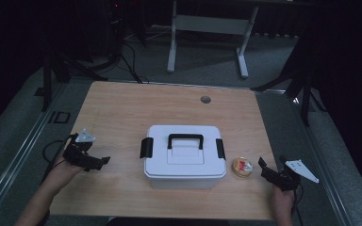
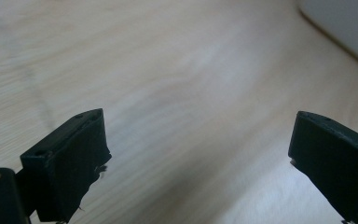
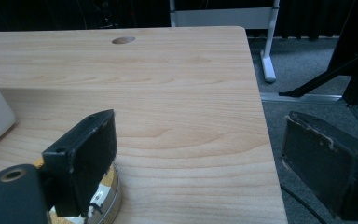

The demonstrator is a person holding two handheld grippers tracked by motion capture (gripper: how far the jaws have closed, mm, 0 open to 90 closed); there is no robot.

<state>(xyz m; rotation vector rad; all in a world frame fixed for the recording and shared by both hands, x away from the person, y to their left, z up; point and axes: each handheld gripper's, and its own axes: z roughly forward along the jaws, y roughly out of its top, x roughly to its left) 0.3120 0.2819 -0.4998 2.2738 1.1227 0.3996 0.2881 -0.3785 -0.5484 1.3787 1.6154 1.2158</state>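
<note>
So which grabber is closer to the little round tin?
The right one. The right gripper sits open just beside the little round tin, on its right. The left gripper is open on the far side of the white box.

Grey carpet (image 1: 283, 117), white desk frame (image 1: 207, 28) (dim room)
</note>
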